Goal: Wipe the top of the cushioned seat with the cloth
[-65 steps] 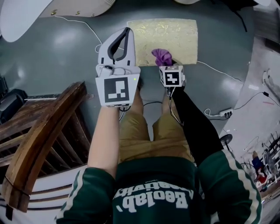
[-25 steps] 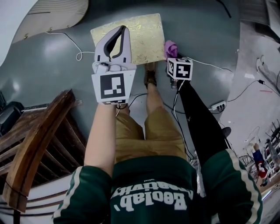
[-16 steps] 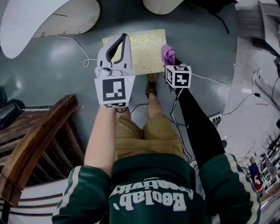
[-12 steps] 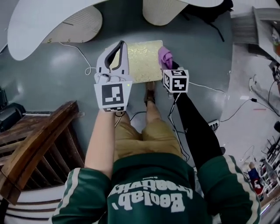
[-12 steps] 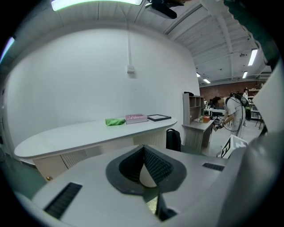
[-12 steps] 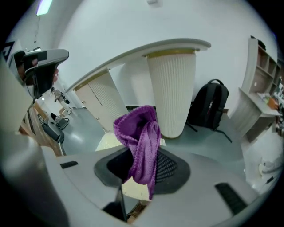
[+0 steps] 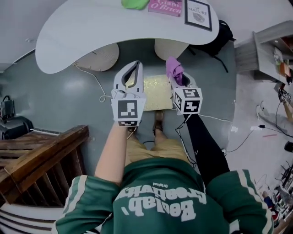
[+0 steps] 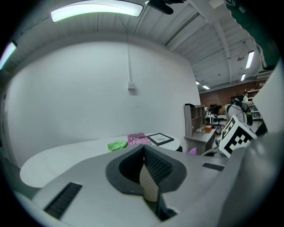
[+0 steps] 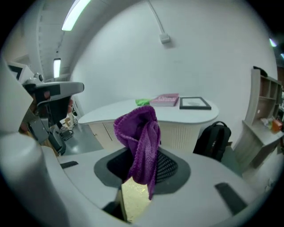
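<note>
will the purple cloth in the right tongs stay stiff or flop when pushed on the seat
Likely floppy: the cloth slumps in folds from the right tongs. Probably light, as one pinch holds it up. Its fuzzy weave should resist sliding.

1. The glossy grey floor (image 7: 59,100) below me carries a square gold-patterned cushioned seat (image 7: 158,93), a loose white cable (image 7: 93,77) to its left and a black backpack (image 7: 224,36) further right.
2. The curved white tabletop (image 7: 91,27) ahead of me holds a green lump (image 7: 135,3), a pink book (image 7: 165,6) and a black-framed picture (image 7: 198,13), side by side.
</note>
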The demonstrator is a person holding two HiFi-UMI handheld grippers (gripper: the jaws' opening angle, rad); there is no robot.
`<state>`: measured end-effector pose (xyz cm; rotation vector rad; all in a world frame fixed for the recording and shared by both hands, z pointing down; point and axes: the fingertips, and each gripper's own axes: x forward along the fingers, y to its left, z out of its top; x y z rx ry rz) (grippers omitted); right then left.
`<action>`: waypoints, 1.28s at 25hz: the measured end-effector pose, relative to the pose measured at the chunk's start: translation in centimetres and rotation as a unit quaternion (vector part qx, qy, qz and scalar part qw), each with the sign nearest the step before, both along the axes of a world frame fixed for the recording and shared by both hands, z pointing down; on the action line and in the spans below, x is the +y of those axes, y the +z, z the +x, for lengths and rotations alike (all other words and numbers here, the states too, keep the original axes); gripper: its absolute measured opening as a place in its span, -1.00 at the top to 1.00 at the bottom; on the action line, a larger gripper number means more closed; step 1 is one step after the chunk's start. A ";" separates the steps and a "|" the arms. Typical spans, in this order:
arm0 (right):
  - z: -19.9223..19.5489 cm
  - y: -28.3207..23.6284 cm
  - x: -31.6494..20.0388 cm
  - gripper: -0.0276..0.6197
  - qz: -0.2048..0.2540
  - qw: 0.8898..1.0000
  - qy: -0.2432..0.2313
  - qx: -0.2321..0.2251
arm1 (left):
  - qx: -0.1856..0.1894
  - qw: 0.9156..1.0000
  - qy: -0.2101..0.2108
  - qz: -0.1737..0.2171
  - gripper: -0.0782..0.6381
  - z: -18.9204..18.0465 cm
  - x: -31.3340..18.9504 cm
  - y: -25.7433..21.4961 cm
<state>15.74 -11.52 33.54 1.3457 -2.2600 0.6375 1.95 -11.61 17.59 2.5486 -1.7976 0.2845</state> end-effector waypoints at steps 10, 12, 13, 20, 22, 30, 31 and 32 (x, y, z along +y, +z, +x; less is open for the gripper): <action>-1.7 -13.4 -2.4 0.52 0.121 0.991 -0.021 -0.045 | -0.006 0.999 -0.026 0.038 0.73 -0.8 -0.9 -6.6; -1.7 -15.6 -2.7 0.52 0.136 0.989 -0.016 -0.061 | -0.003 0.998 -0.034 0.045 0.73 -1.2 -1.2 -7.8; -1.6 -16.6 -2.8 0.52 0.146 0.987 -0.015 -0.063 | -0.004 0.998 -0.034 0.051 0.73 -1.2 -1.4 -8.4; -1.4 -23.2 -4.2 0.52 0.228 0.973 -0.018 -0.040 | -0.017 0.994 -0.017 0.105 0.73 -0.4 -2.4 -14.1; -1.4 -24.8 -4.4 0.52 0.246 0.968 -0.020 -0.039 | -0.014 0.993 -0.018 0.119 0.73 -0.5 -2.6 -15.4; -1.2 -28.8 -4.4 0.52 0.297 0.954 -0.030 -0.027 | -0.005 0.989 -0.026 0.147 0.73 -1.8 -1.9 -18.0; -1.3 -29.0 -4.4 0.52 0.299 0.953 -0.031 -0.028 | -0.005 0.989 -0.027 0.148 0.73 -1.9 -1.8 -18.1; -1.5 -29.2 -4.3 0.52 0.302 0.952 -0.033 -0.029 | -0.006 0.988 -0.028 0.149 0.73 -2.1 -1.7 -18.2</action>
